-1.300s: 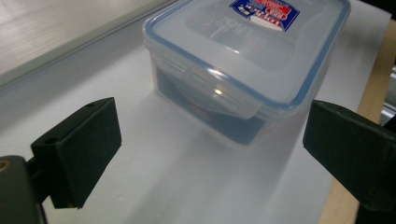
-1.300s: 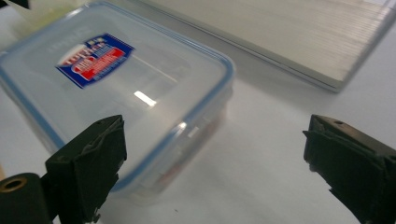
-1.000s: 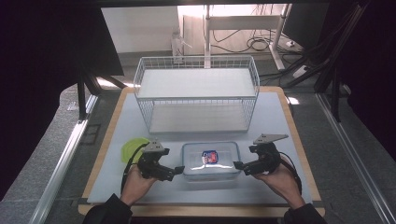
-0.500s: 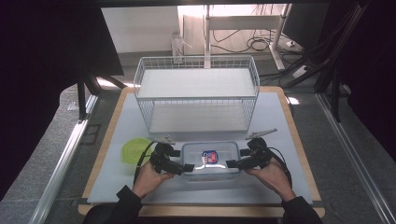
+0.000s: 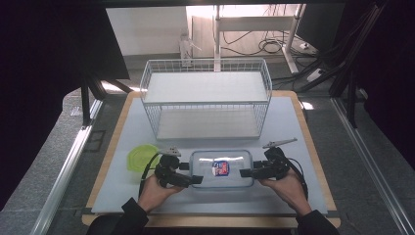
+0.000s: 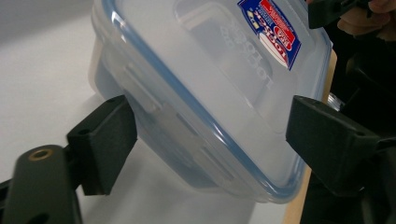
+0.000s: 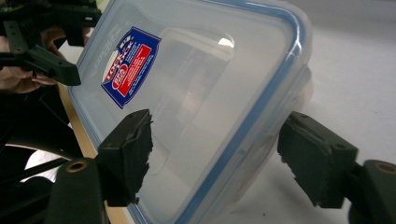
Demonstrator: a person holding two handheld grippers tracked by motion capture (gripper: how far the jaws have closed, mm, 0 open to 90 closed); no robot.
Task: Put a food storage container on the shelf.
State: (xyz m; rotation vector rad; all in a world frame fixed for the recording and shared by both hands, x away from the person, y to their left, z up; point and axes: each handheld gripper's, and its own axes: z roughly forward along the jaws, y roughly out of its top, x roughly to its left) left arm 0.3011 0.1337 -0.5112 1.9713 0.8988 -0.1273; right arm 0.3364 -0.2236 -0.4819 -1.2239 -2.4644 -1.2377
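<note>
You hold the clear rectangular plastic food container (image 5: 221,169) with its blue-rimmed snap lid from both short ends, near the front edge of the white tabletop (image 5: 293,122), about midway between the front corners. A red and blue label (image 5: 221,168) sits on the middle of the lid.

Your left gripper (image 5: 194,179) reaches in at the container's left end. In the left gripper view its two black jaws straddle the container's near corner (image 6: 261,186): one jaw lies against the side wall by the lid's latch flap, the other stands off the lid's rim with a gap showing. The jaws have just been closing with the container between them, yet they are still spread and do not pinch it.

Your right gripper (image 5: 247,172) comes in at the right end. In the right gripper view one jaw lies over the lid surface (image 7: 196,93) and the other is beside the outer wall, clear of it. These jaws have also just been closing around the container, and they too remain parted, with no grip.

A lime-green round plastic lid (image 5: 141,157) lies flat toward the front left corner, just beside your left gripper. A white wire two-tier rack (image 5: 205,98) stands along the back half of the tabletop, well apart from the container.
</note>
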